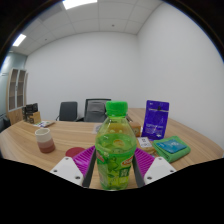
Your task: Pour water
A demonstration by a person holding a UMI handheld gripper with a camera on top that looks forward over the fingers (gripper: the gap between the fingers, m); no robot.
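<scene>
pink pads [84,157] on the jaws press against both sides of a green bottle [115,150] with a green cap; the gripper [115,172] looks clamped on it, and the bottle appears lifted clear of the counter [60,135], though its base is hidden. further along the counter, toward its left edge, stands a small jar [44,139] with brown contents and a pale lid, the only likely vessel to pour into, though that is a guess. a red dish [75,152] lies nearer, a teal box [172,148] and a purple package [156,118] toward the right edge. to pour well, carry the bottle over the vessel first, keep the grip firm, then tilt slowly; whether the cap is loose cannot be told.
</scene>
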